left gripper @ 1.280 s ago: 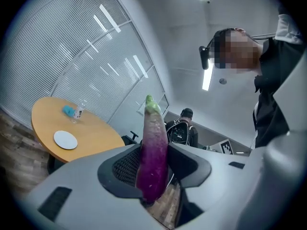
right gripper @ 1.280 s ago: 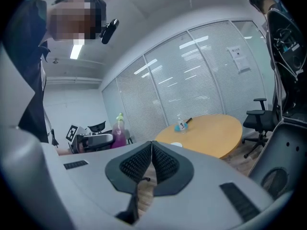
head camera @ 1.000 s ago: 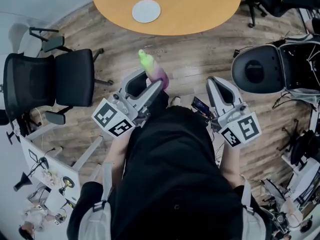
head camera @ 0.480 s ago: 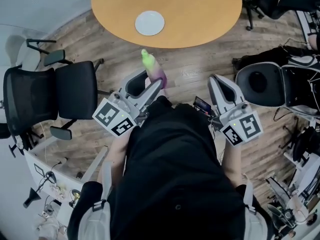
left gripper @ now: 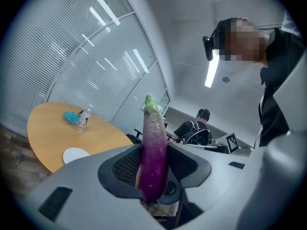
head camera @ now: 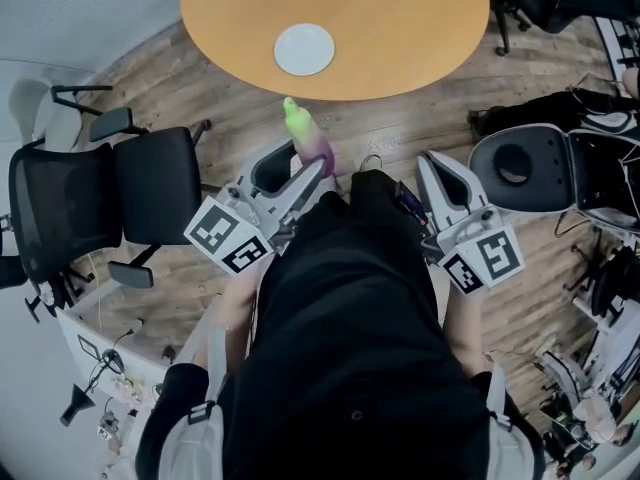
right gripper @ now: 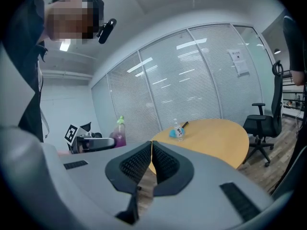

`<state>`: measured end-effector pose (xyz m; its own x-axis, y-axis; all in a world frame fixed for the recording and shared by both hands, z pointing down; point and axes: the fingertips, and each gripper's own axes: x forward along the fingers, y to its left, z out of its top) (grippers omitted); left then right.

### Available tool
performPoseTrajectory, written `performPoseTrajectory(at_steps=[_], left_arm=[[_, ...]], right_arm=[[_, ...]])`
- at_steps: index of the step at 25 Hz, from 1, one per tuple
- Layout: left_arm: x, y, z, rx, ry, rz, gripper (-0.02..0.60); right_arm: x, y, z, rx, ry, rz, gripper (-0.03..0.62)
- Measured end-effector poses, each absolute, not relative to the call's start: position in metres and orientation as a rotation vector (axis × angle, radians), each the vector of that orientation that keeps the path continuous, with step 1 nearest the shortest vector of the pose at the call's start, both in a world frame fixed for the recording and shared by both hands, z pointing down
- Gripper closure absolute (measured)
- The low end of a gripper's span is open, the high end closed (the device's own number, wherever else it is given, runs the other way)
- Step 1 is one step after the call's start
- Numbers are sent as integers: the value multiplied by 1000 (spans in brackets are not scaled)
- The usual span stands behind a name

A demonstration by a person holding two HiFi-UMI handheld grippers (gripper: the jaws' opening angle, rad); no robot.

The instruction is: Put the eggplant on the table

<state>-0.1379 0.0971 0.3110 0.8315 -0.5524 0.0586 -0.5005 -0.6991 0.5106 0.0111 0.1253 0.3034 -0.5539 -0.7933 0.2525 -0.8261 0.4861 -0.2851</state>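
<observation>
A purple eggplant [head camera: 312,143] with a green stem stands upright between the jaws of my left gripper [head camera: 295,171], which is shut on it. In the left gripper view the eggplant [left gripper: 153,152] rises from the black pads, stem up. The round wooden table [head camera: 400,28] lies just ahead of both grippers. My right gripper [head camera: 440,183] is shut with nothing in it; its pads [right gripper: 165,164] meet in the right gripper view, where the eggplant [right gripper: 119,133] shows at the left.
A white plate [head camera: 304,49] sits on the table's near side. A water bottle [left gripper: 84,119] and a blue object [left gripper: 71,115] lie farther on it. A black office chair [head camera: 95,193] stands at the left, another chair [head camera: 530,168] at the right.
Both grippers and the eggplant have come nearer to the table; the table and plate sit lower and closer in the head view. The grips are unchanged.
</observation>
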Motion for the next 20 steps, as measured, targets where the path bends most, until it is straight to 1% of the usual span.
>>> performPoseTrajectory(at_steps=[4,10,16,20], left_arm=[[-139,90,316,2445,-790,-142,393],[-128,59,313,2433,-897,-155,393],[-100,19,308,2465,-965,-79,393],[-91,-10,308,2445,-1032,-62,393]], right_arm=[[13,115,306,1419,-2634,580,576],[50,70,296,1415,-2657,551,576],[82,3,295,1359,-2689,556,576],[83,-39,292,1276,-2724,533,576]])
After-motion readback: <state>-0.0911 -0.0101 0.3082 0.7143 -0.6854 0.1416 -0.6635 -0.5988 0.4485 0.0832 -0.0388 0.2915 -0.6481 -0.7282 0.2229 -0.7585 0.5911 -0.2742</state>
